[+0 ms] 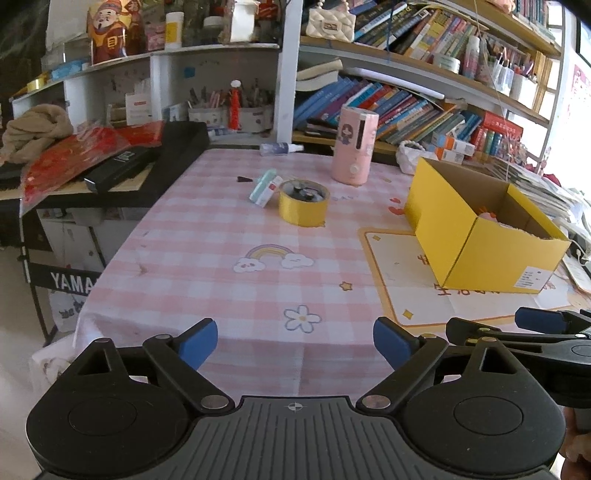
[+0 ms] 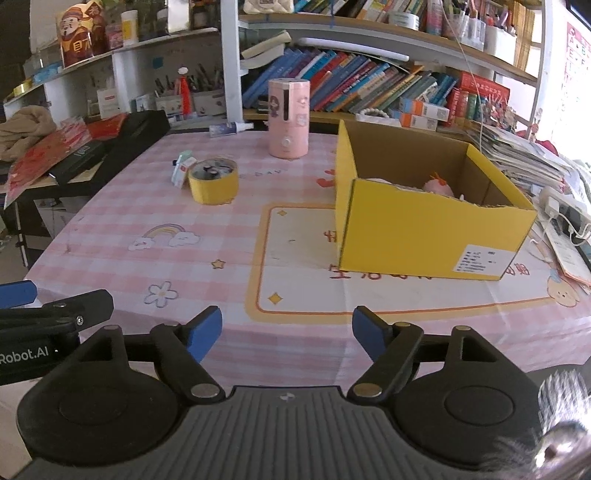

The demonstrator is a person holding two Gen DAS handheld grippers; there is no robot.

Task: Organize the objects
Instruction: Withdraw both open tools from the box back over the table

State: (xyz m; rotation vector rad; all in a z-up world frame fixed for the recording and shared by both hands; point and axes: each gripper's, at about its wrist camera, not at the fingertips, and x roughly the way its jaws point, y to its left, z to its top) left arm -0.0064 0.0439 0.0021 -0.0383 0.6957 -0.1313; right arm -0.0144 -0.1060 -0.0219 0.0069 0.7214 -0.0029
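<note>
Two empty grippers, left gripper [image 1: 295, 341] and right gripper [image 2: 287, 334], hover wide open above the pink checked tablecloth [image 1: 207, 236], near the yellow box [image 2: 424, 236] and yellow tape roll [image 1: 303, 203].

From where I'm sitting the room looks pretty packed. The table [image 1: 192, 280] wears a pink checked cloth with a rainbow, clouds and little flowers printed on it. Behind it there's a white shelf unit [image 1: 288, 74] crammed with leaning books [image 1: 388, 99], pen pots and jars, plus a figurine in red and gold up on the top left shelf [image 1: 107, 29]. Off to the left sits a black keyboard [image 1: 66, 280] on a stand, piled with red packets and a beige cloth [image 1: 35, 129]. Bright daylight pours in from the right edge [image 2: 569, 92], washing out that side, where stacked papers [image 2: 517, 155] lie.
</note>
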